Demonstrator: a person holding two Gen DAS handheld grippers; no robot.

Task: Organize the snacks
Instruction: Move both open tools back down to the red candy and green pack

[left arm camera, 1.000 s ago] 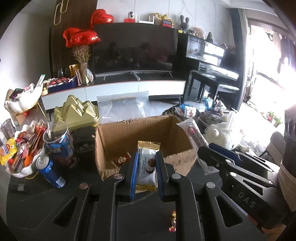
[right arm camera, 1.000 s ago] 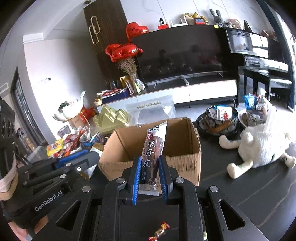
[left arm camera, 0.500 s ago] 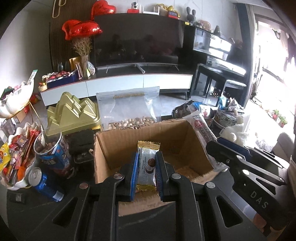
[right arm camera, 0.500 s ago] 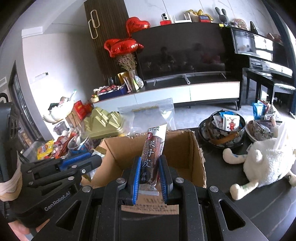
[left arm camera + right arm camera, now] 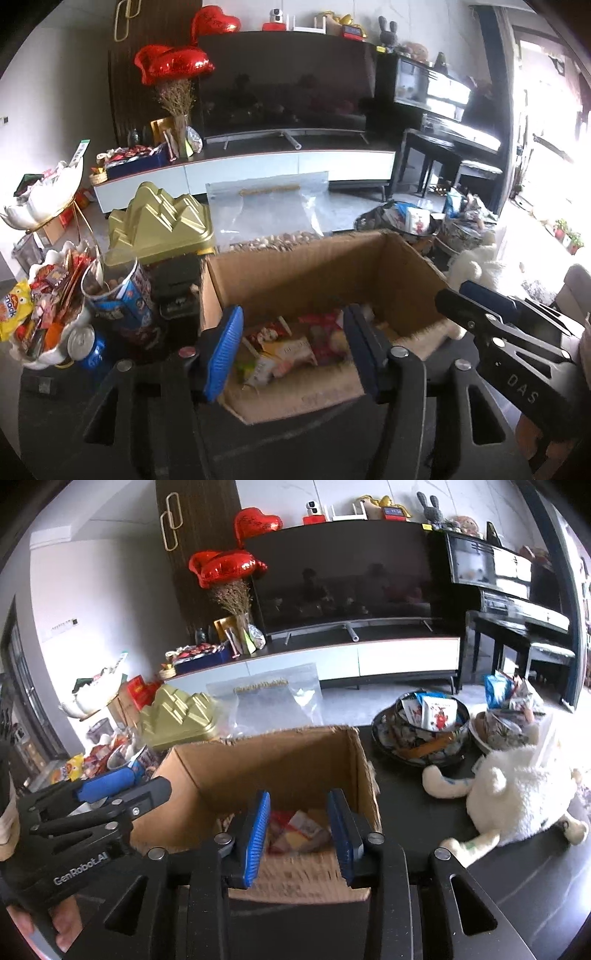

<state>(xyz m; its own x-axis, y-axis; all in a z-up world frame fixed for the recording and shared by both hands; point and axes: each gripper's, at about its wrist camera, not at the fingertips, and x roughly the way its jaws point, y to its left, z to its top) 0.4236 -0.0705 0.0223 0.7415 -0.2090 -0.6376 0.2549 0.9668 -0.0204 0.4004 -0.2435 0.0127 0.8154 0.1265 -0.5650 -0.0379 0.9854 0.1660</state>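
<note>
An open cardboard box (image 5: 317, 266) stands on the dark table, also in the right wrist view (image 5: 280, 760). Several snack packets (image 5: 295, 350) lie on its floor, seen too in the right wrist view (image 5: 299, 830). My left gripper (image 5: 293, 347) is open and empty over the box's near edge. My right gripper (image 5: 300, 830) is open and empty over the same box from the other side. Each gripper shows in the other's view: the right one (image 5: 491, 321) at the box's right, the left one (image 5: 110, 794) at its left.
Left of the box stand a gold mountain-shaped tin (image 5: 162, 225), a snack cup (image 5: 118, 291), a blue can (image 5: 86, 345) and a white bowl of snacks (image 5: 40, 325). Behind is a clear bag of nuts (image 5: 269, 214). Right are a white plush toy (image 5: 517, 794) and snack bowls (image 5: 421, 731).
Both grippers moved forward over the box and opened. The gold-wrapped snack left my left gripper and the long dark snack bar left my right gripper; packets now lie in the box.
</note>
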